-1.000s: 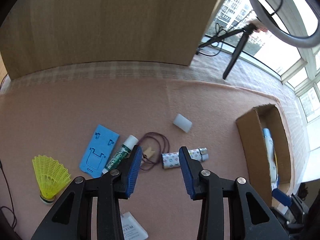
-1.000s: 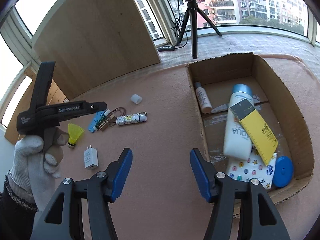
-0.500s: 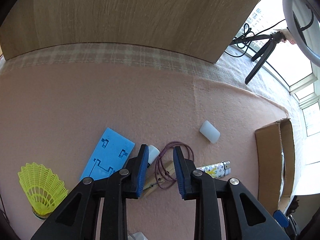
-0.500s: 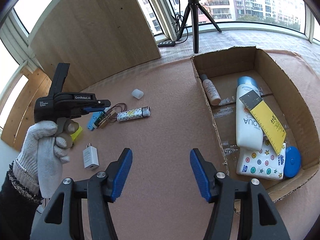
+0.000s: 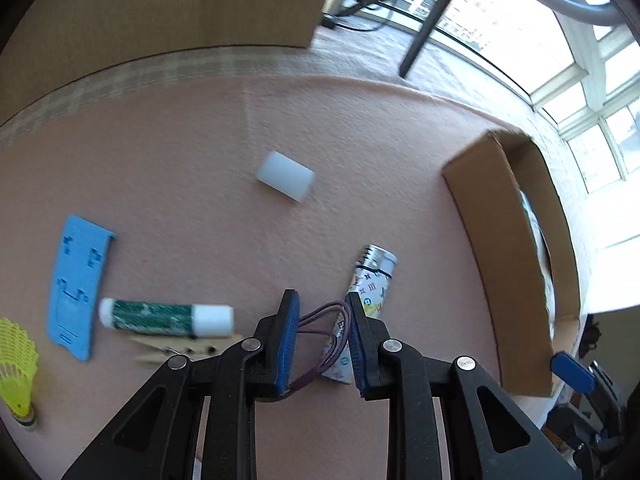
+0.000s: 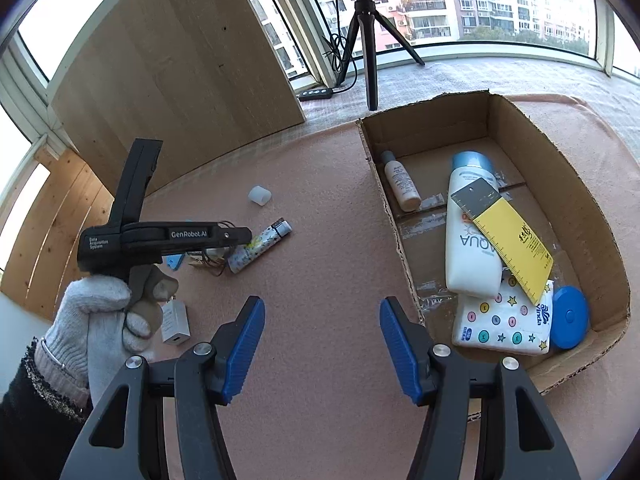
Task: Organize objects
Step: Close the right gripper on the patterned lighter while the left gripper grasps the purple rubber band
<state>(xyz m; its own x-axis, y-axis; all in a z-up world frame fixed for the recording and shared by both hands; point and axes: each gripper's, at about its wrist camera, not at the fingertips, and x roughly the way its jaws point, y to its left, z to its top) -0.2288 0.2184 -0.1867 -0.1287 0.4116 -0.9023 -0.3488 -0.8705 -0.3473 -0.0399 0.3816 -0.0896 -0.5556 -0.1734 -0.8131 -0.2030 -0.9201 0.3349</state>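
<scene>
My left gripper is down at the pink mat, and a purple hair band is bunched between its blue pads, touching both. A patterned lighter lies just behind the right pad. From the right wrist view, a gloved hand holds the left gripper over the cluster beside the lighter. My right gripper hovers open above bare mat, with nothing between its pads. The cardboard box to its right holds a white lotion bottle, a yellow ruler, a tissue pack and a small bottle.
On the mat lie a white cap, a green glue stick, a wooden clothes peg, a blue phone stand, a yellow shuttlecock and a white charger. A wooden board and a tripod stand behind.
The left gripper has dropped toward the mat and narrowed its jaws around the purple hair band. The right gripper has stayed where it was.
</scene>
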